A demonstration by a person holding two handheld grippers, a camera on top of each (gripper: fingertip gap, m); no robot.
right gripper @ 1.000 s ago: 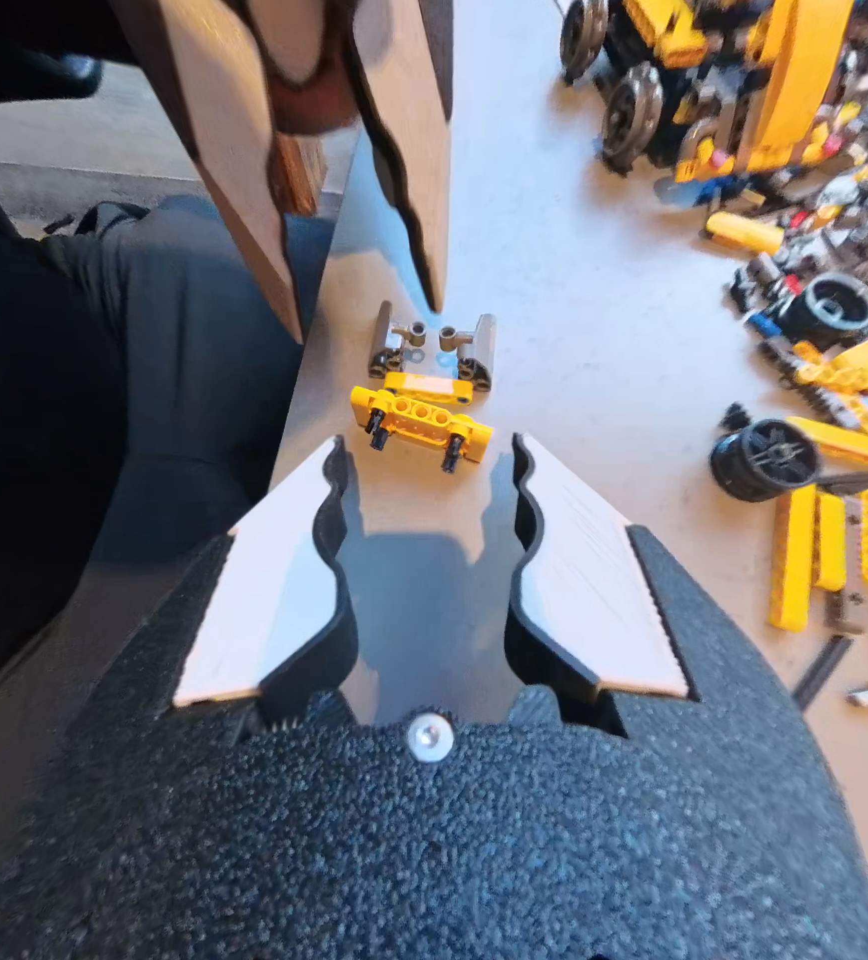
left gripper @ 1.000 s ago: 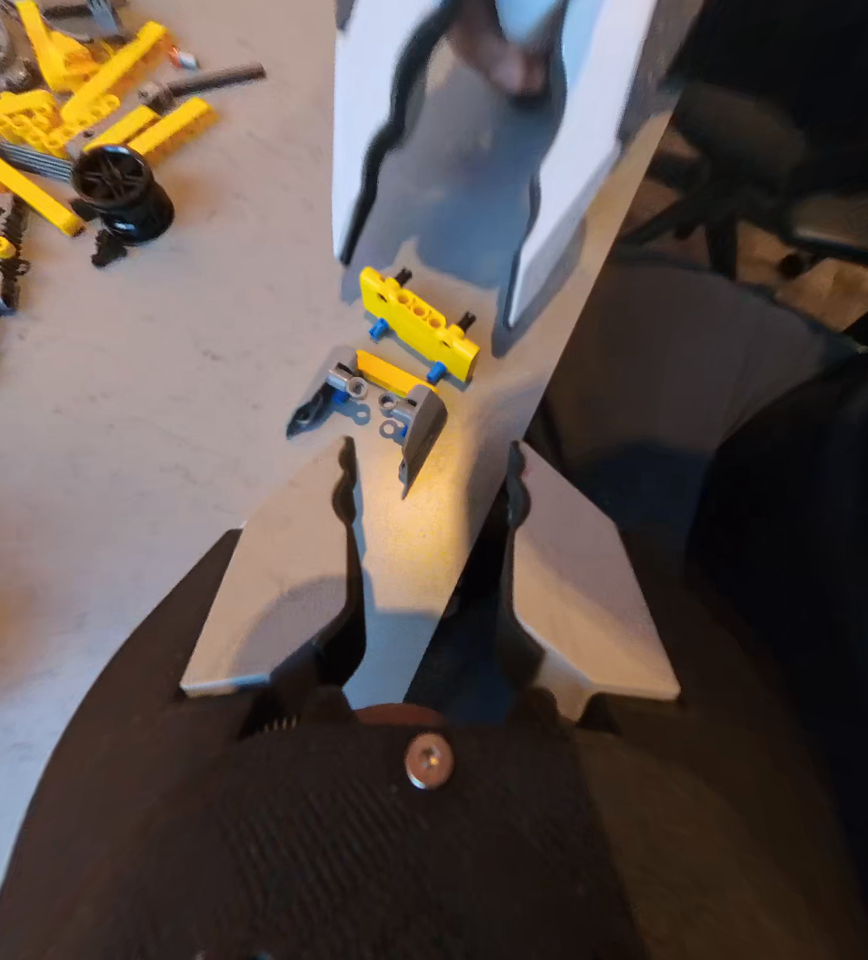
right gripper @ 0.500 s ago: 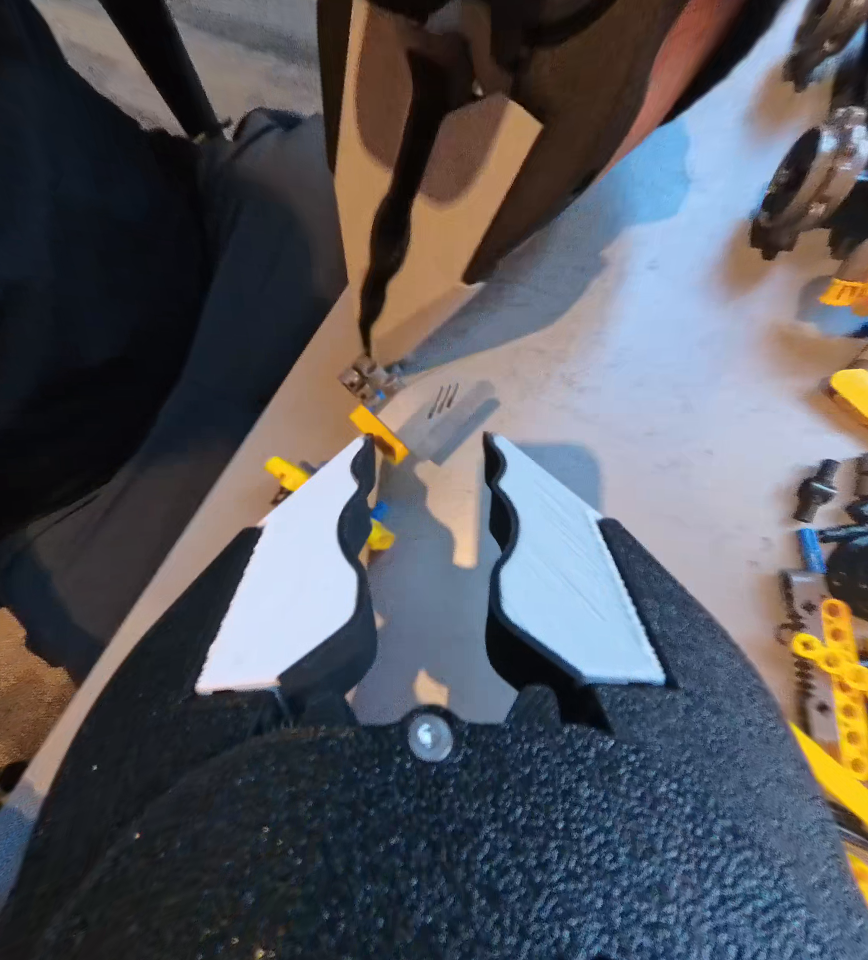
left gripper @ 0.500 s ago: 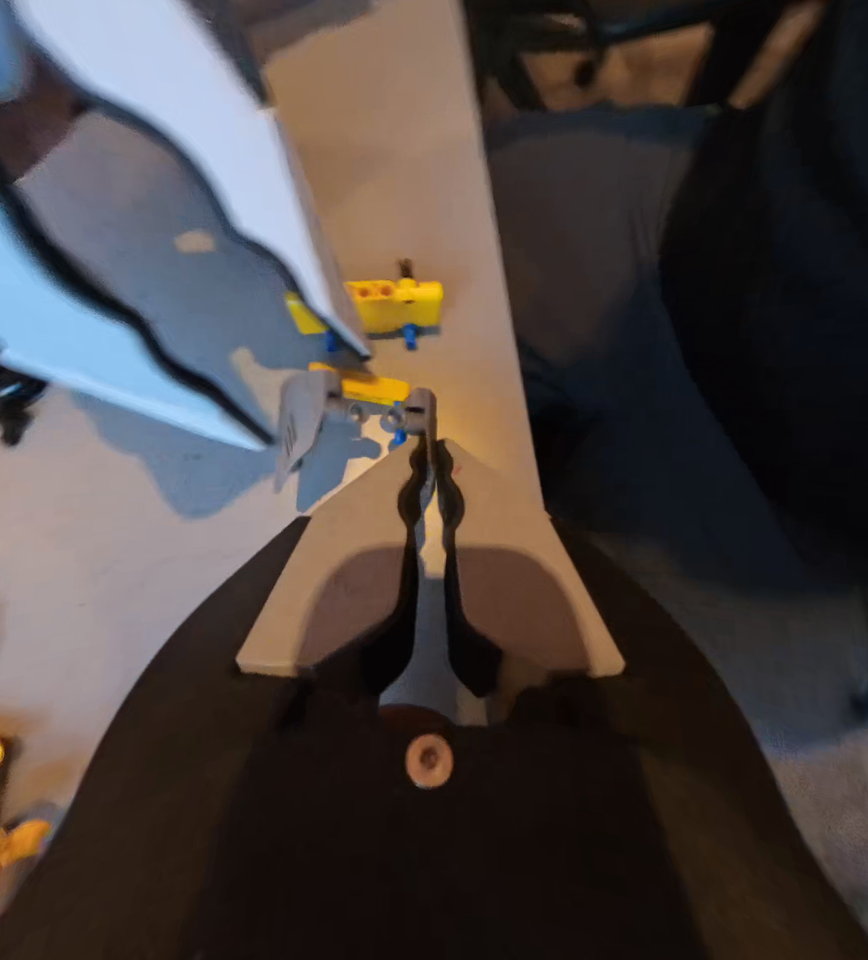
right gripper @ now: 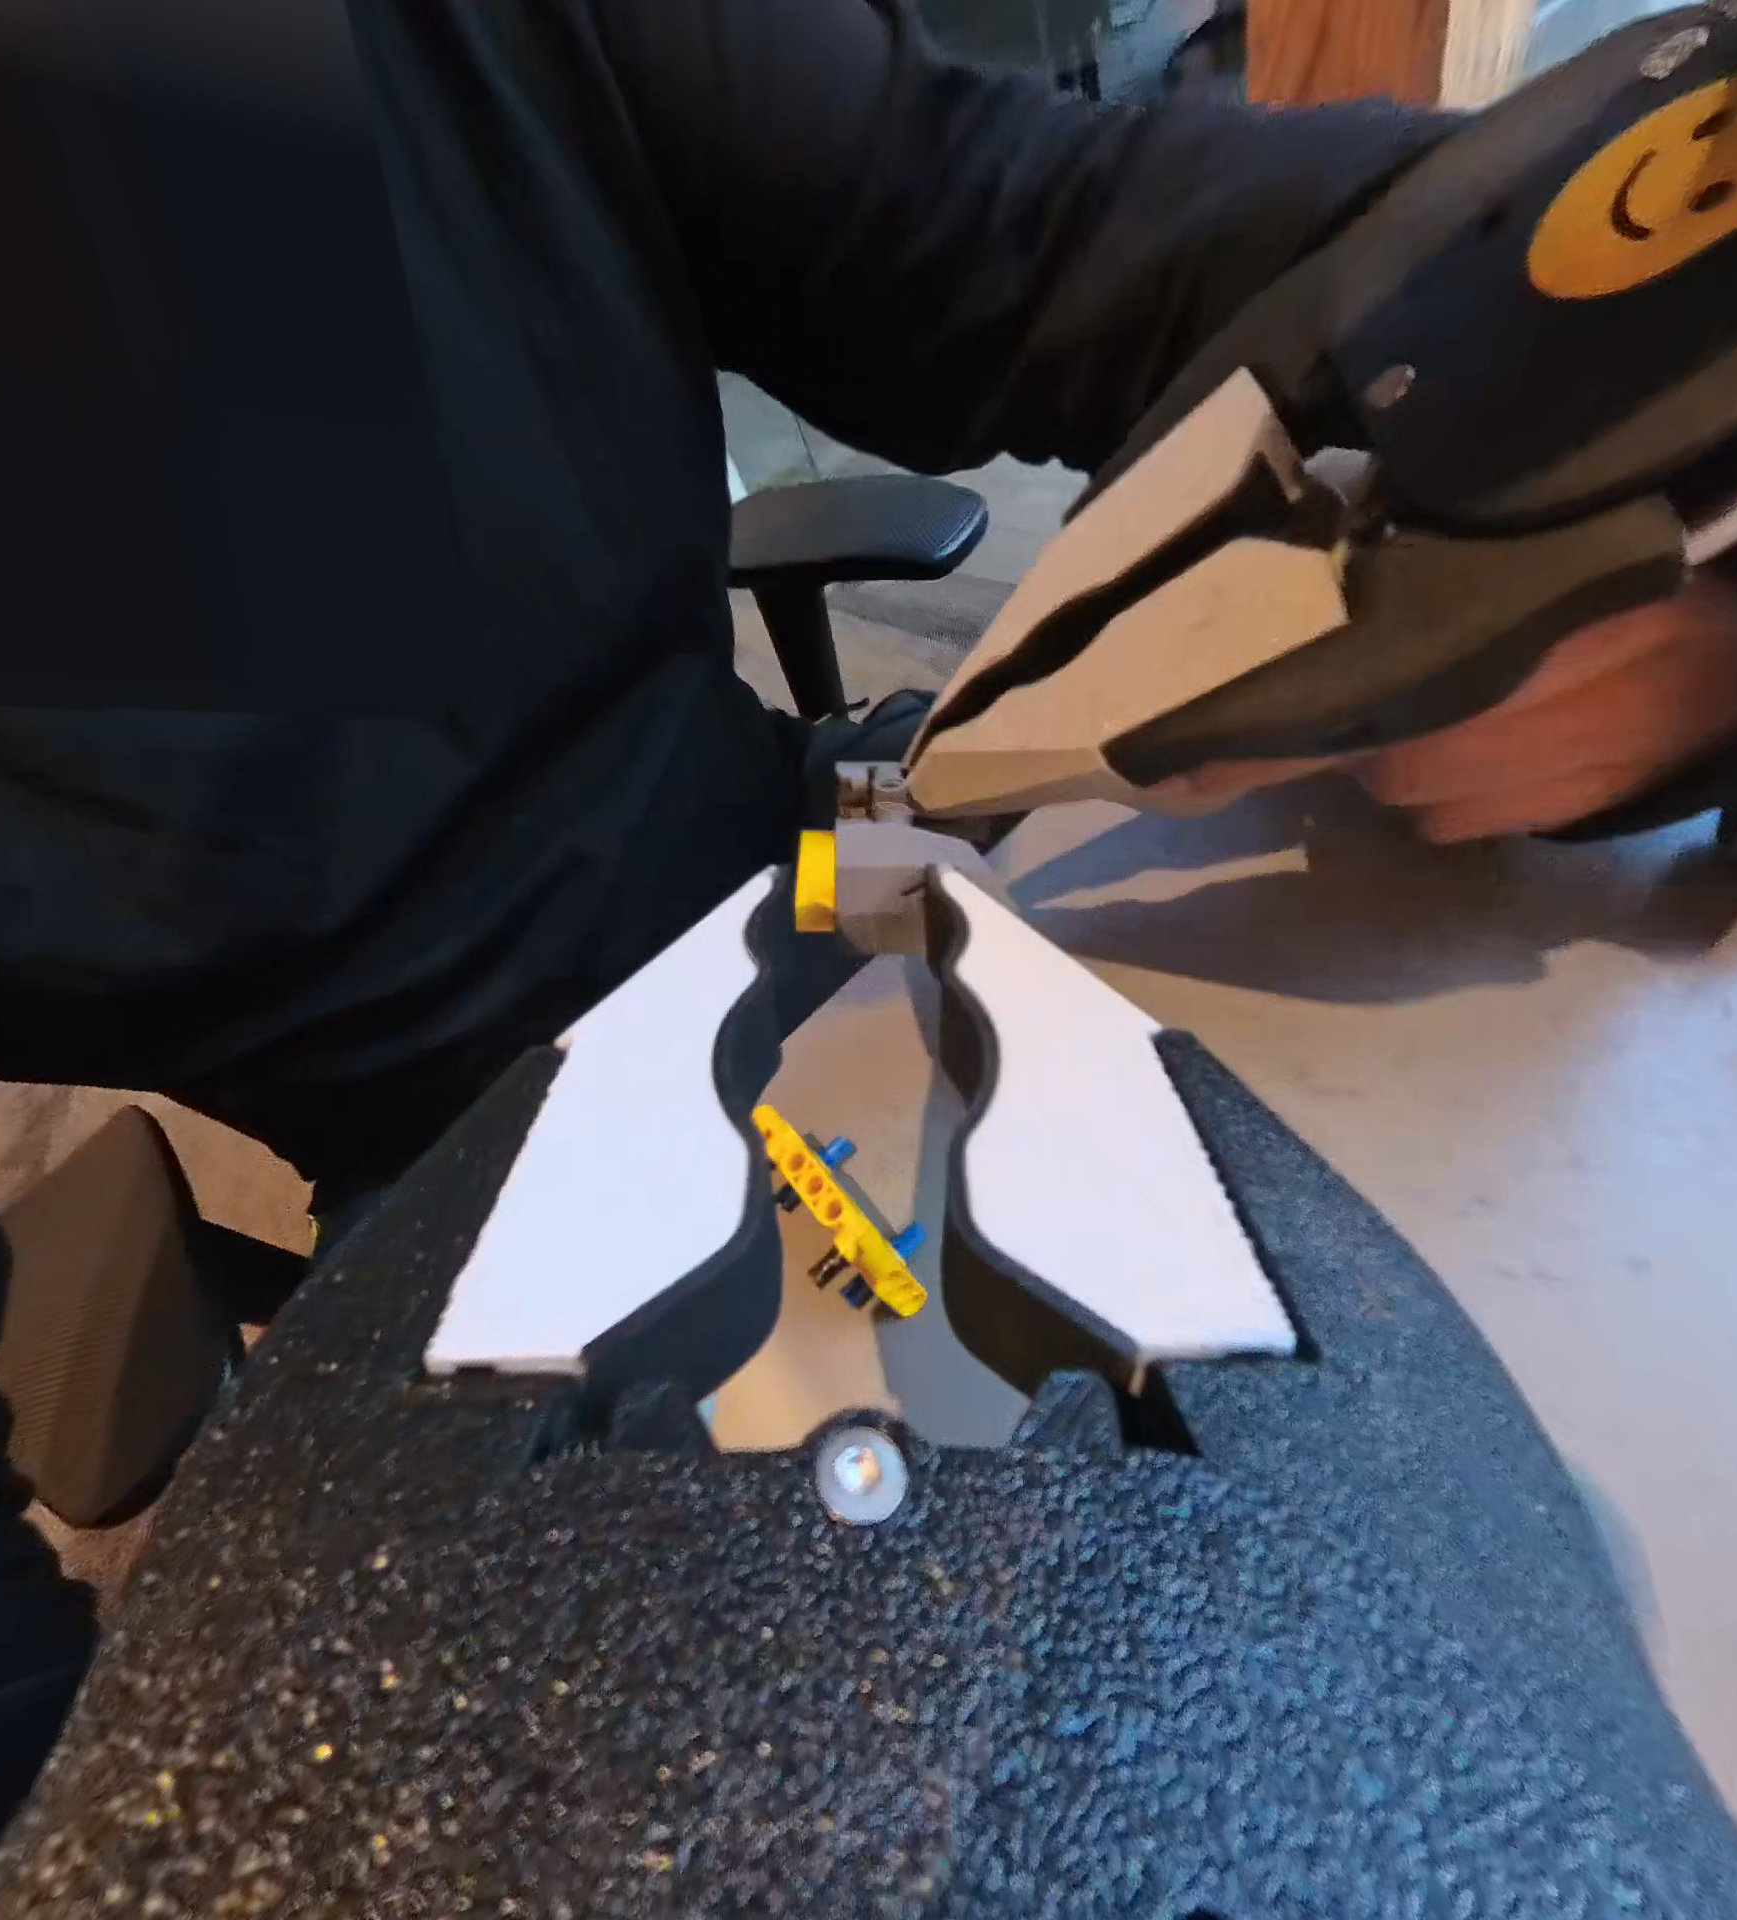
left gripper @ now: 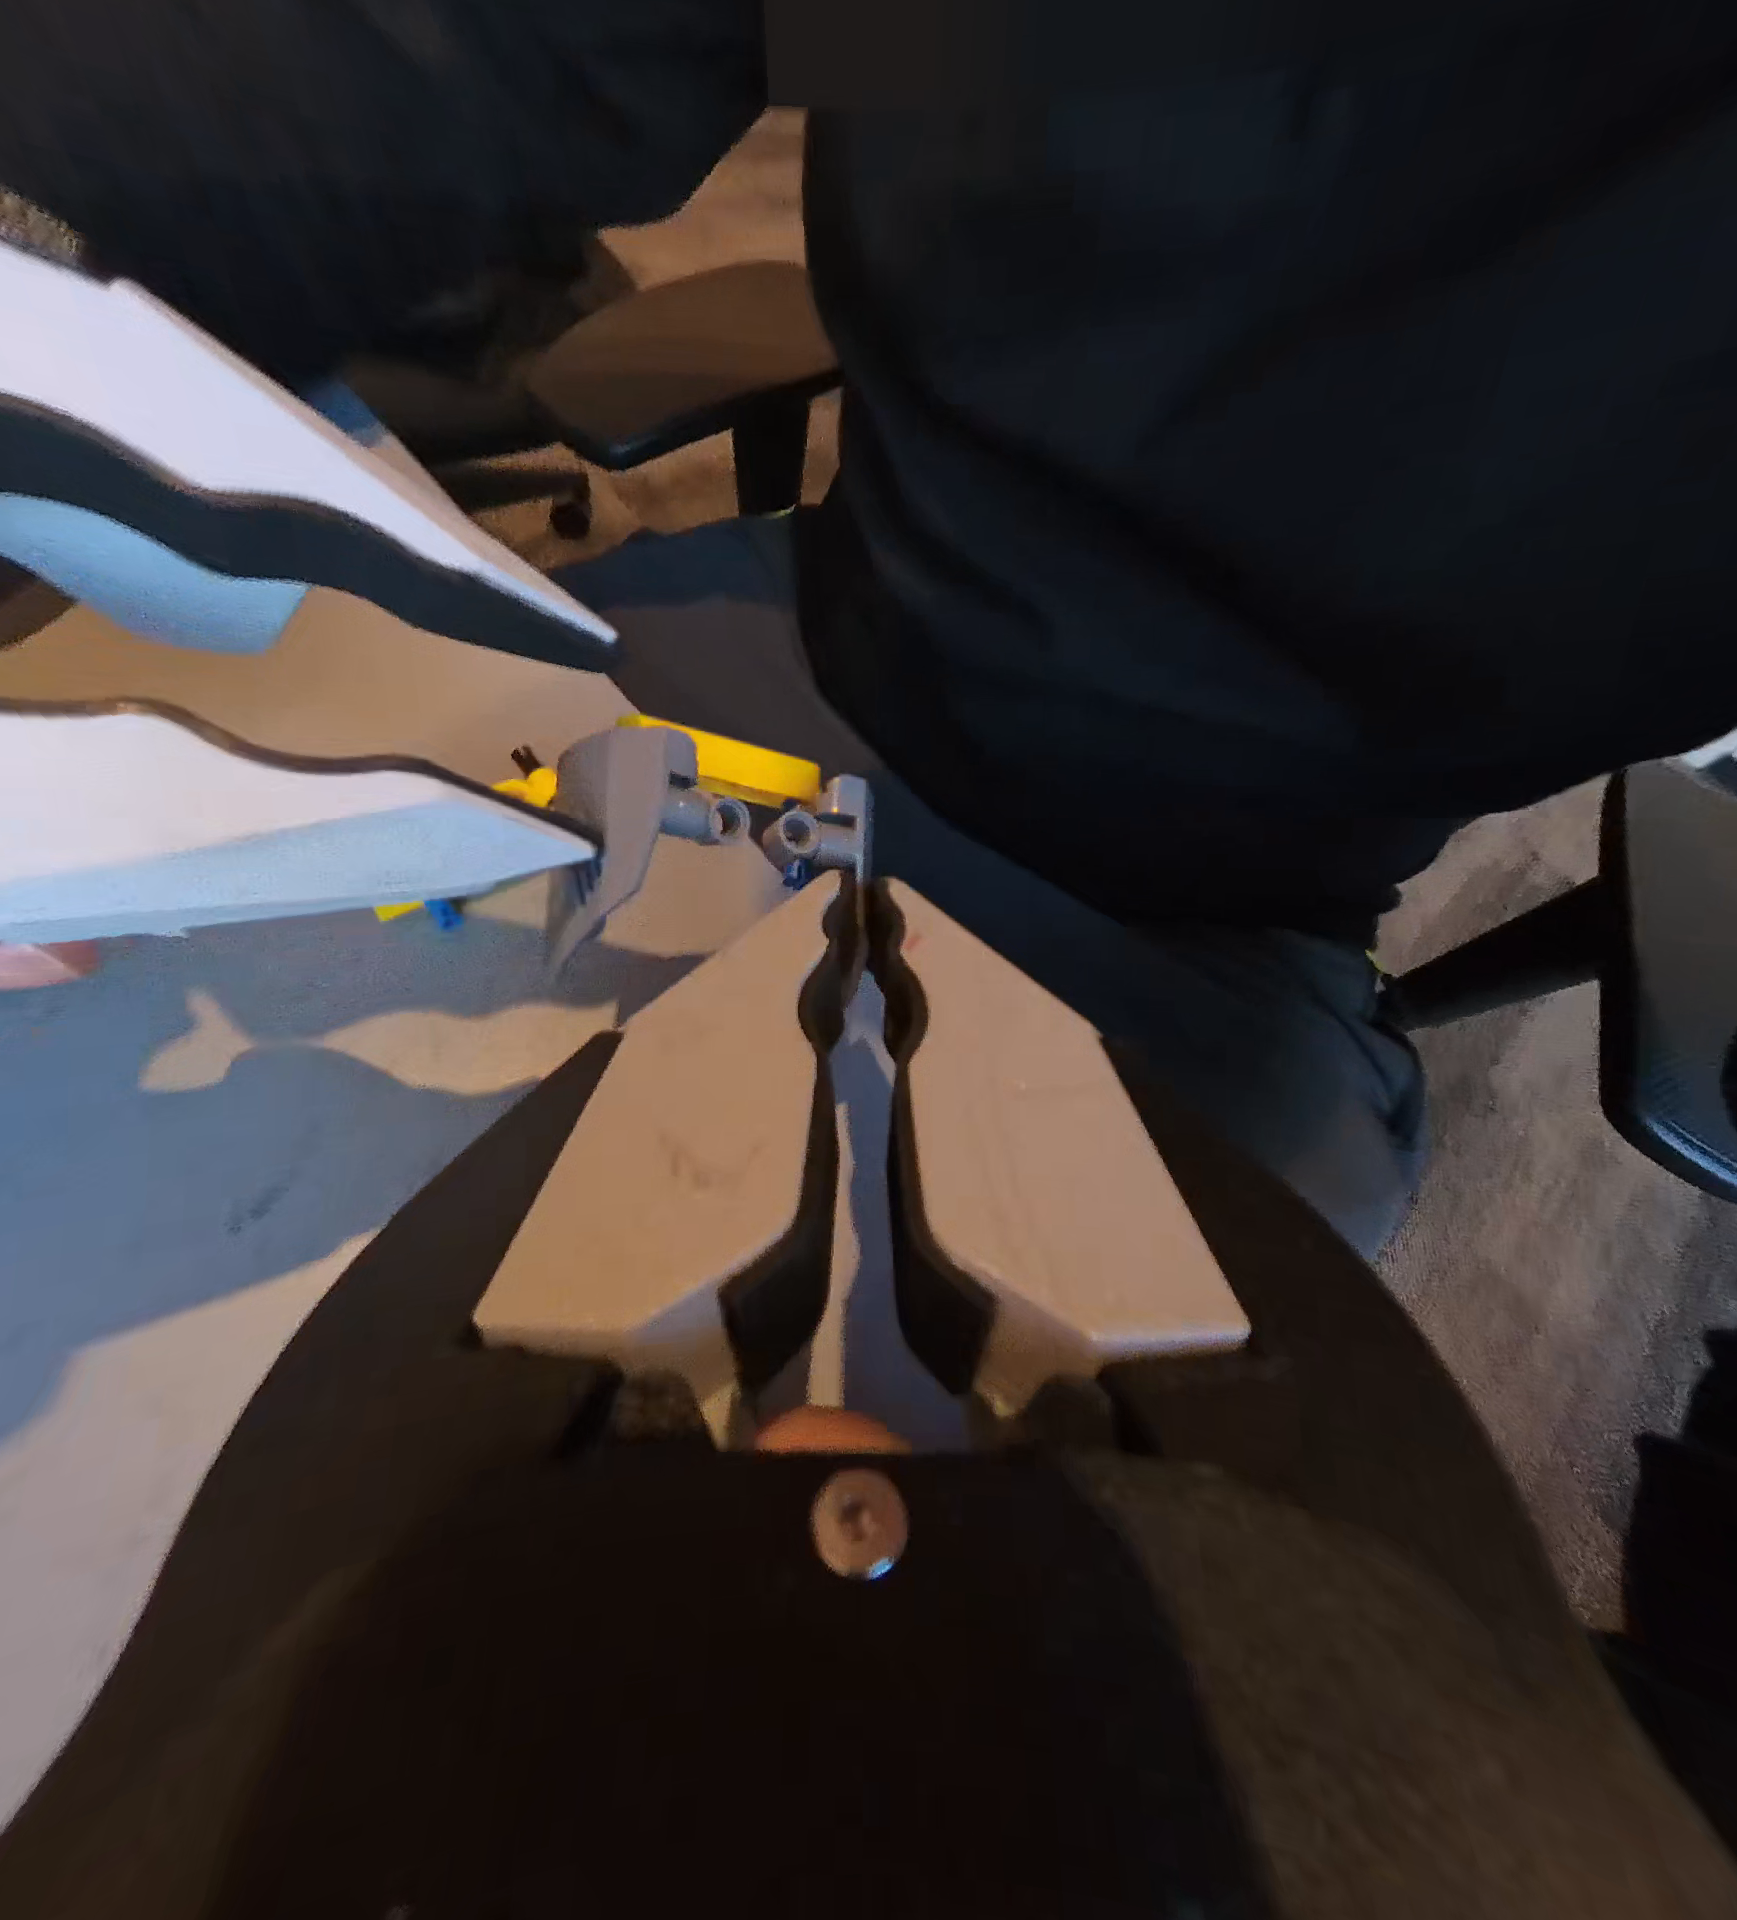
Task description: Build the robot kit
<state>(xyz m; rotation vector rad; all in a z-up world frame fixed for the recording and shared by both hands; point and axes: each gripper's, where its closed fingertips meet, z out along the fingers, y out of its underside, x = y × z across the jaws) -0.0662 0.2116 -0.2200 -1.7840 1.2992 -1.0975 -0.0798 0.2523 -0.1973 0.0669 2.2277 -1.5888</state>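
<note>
A small assembly [left gripper: 698,800] of two grey panels joined by a yellow beam is held in the air above the table edge. My left gripper [left gripper: 851,894] is shut on its right grey panel [left gripper: 843,821]. My right gripper [right gripper: 859,883] has its jaws closed onto the other grey panel [right gripper: 885,894], with the yellow beam [right gripper: 814,878] at its left fingertip. In the left wrist view the right gripper [left gripper: 602,743] comes in from the left. In the right wrist view the left gripper [right gripper: 911,784] comes in from the upper right. A yellow beam with blue and black pins [right gripper: 838,1216] lies on the table under my right fingers.
The pale table [right gripper: 1466,1091] runs to the right in the right wrist view and to the left [left gripper: 116,1195] in the left wrist view. A person in black clothes [right gripper: 376,520] sits close behind the table edge. A black chair armrest [right gripper: 853,525] stands beyond.
The right gripper has narrowed its jaws onto the free grey panel. Both grippers have lifted the assembly off the table and tilted toward the person. The yellow pinned beam stayed on the table.
</note>
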